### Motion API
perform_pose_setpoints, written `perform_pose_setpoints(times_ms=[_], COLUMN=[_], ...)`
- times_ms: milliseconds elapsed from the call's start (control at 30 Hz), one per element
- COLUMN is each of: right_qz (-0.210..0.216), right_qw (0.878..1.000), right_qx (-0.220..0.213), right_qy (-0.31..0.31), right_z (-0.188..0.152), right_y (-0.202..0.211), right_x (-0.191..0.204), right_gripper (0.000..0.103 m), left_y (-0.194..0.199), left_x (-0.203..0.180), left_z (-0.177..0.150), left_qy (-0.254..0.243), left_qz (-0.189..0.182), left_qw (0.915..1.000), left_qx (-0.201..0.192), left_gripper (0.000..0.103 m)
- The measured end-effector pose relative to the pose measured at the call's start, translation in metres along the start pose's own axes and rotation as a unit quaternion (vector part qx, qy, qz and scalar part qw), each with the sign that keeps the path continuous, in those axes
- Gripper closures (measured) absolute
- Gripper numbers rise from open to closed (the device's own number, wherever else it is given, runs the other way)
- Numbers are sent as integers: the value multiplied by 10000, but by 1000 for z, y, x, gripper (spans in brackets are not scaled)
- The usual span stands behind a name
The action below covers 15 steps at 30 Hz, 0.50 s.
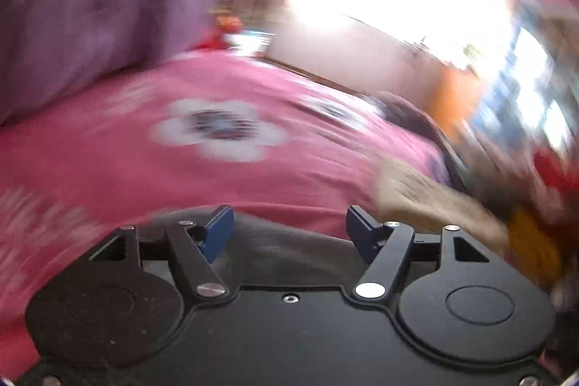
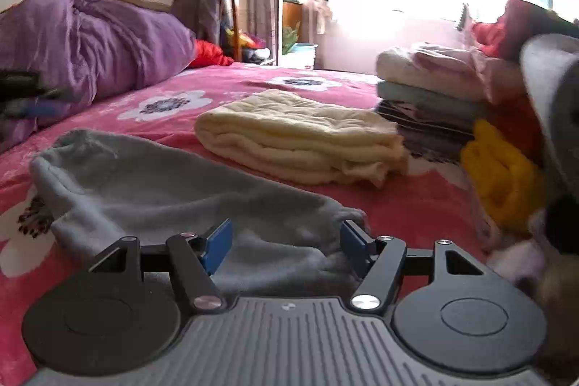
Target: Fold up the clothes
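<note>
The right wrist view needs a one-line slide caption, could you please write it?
Open right gripper at the near end of a grey garment on the floral bedsheet, folded cream blanket beyond.

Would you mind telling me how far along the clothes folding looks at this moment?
Done: a folded cream garment lies on the pink bedspread, beside a stack of folded clothes. In hand: the grey garment lies unfolded, with the open right gripper at its near edge. The left gripper is open and empty; its view is blurred.

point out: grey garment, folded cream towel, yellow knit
grey garment (image 2: 152, 176): right wrist view, middle of the cloth.
folded cream towel (image 2: 296, 136): right wrist view, top layer.
yellow knit (image 2: 503, 176): right wrist view, front face.
</note>
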State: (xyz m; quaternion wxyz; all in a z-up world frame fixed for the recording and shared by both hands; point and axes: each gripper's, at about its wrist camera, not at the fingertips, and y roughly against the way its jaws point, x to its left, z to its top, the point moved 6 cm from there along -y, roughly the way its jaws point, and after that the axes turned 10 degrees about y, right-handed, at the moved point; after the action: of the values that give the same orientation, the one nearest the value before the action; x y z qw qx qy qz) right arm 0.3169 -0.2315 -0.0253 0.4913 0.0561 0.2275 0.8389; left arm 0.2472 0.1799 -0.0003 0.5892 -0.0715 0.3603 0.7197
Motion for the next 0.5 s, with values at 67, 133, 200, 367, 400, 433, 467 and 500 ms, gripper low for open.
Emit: perform_pose_setpoints(times_ms=[67,133,200,367,400,433,467,500], right_qz=[-170,-114,42,-10,-73,-77,-92,-108], right_qw=[9989,9935,9854,9718,9701,9676,9668,9660], right_qx=[-75,-53,-82,-16,-11,-29,-14,0], right_qy=[-442,-1128,-1701,-2357,-2424,-2523,-2552,-2582], right_z=[-3,-10,-17,-38,-40,-42,-44,-45], right_y=[6,8,13,23,21,18,14,10], right_x=[-10,-20,-23,-24,-25,-26,-28,-30], right_gripper=[32,32,28,24,24,24,25,26], left_y=[22,37,42,27,23,18,14,9], left_x=[34,62,83,106,106,105,108,110], left_z=[3,-8,-25,-48,-50,-50,-49,-48], left_qy=[736,1241,1660,2443,2512,2598,2706,2789], left_qz=[163,217,211,-215,-322,-385,-432,-489], left_qw=[9971,9920,9858,9684,9662,9636,9605,9580], left_qx=[-107,-8,134,457,490,496,488,461], left_gripper=[34,34,34,34,34,34,34,35])
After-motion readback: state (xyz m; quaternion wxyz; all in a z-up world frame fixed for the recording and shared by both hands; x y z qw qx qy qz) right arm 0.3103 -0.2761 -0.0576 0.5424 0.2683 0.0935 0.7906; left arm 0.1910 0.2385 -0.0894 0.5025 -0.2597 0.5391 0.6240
